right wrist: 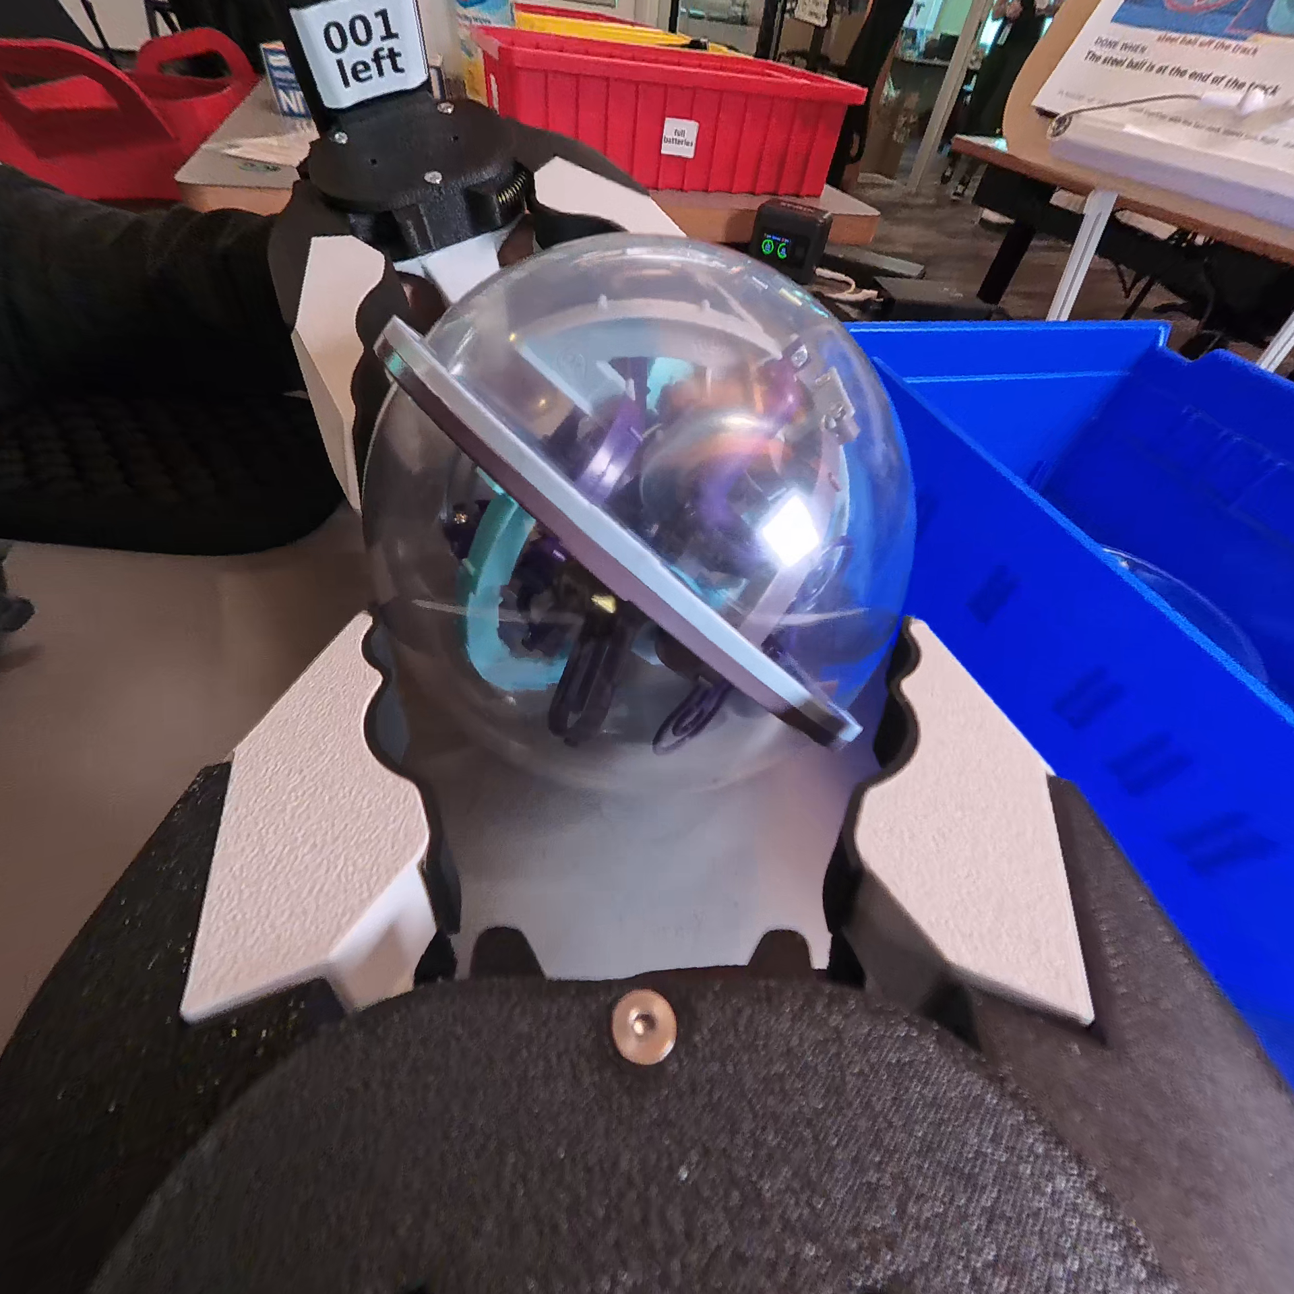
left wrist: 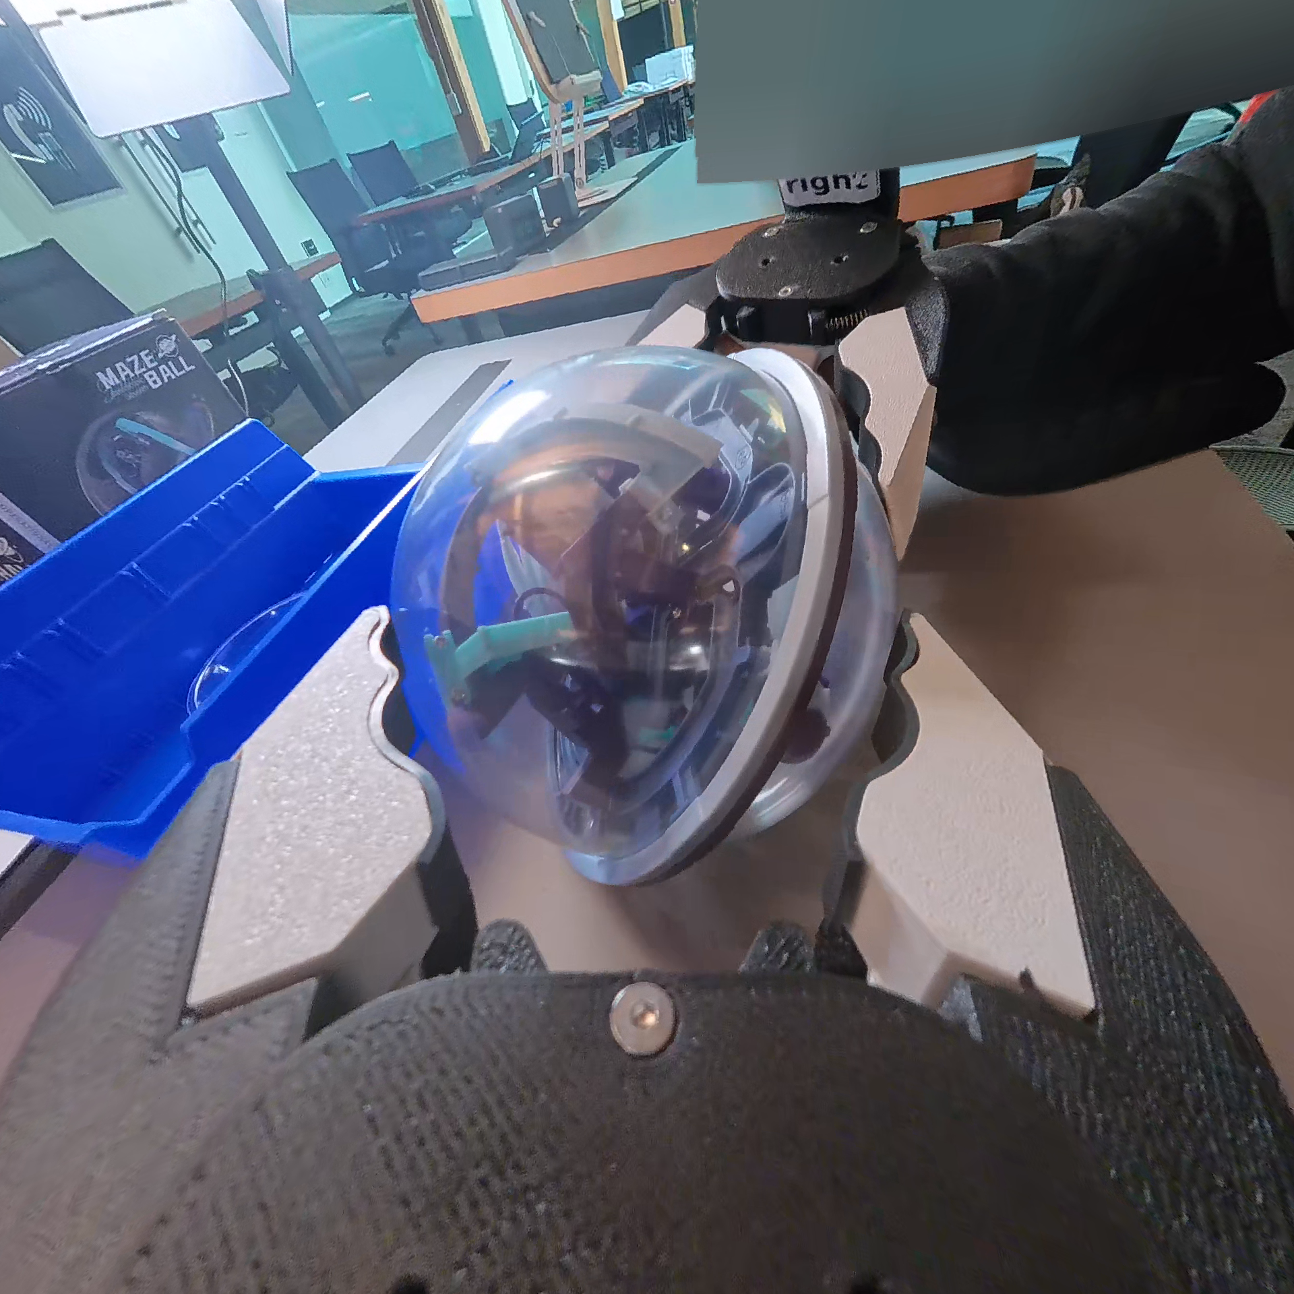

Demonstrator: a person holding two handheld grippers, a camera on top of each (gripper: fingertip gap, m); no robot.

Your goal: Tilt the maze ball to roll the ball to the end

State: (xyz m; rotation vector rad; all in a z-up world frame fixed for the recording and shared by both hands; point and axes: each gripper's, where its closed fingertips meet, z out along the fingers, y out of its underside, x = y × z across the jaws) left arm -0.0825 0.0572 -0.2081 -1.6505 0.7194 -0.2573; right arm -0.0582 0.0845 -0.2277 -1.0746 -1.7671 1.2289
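The maze ball, a clear sphere with a white ring round its middle and purple, teal and brown tracks inside, was held up above the pale beige worktop, clamped from opposite sides by both tongs. The left tongs were spread wide with their scalloped fingers pressed to the sphere's flanks; the right tongs gripped it just as widely from the other side. The ring sat tilted, running diagonally across the sphere. The small ball inside could not be made out.

Just beside the sphere stood a blue plastic bin with a clear dome lying in it, and behind that bin a dark printed box. The room was an open office: long desks with orange edges, dark chairs and glass partitions one way; a red crate, a red bag and a propped instruction sheet the other. A black-sleeved arm held the far tongs.
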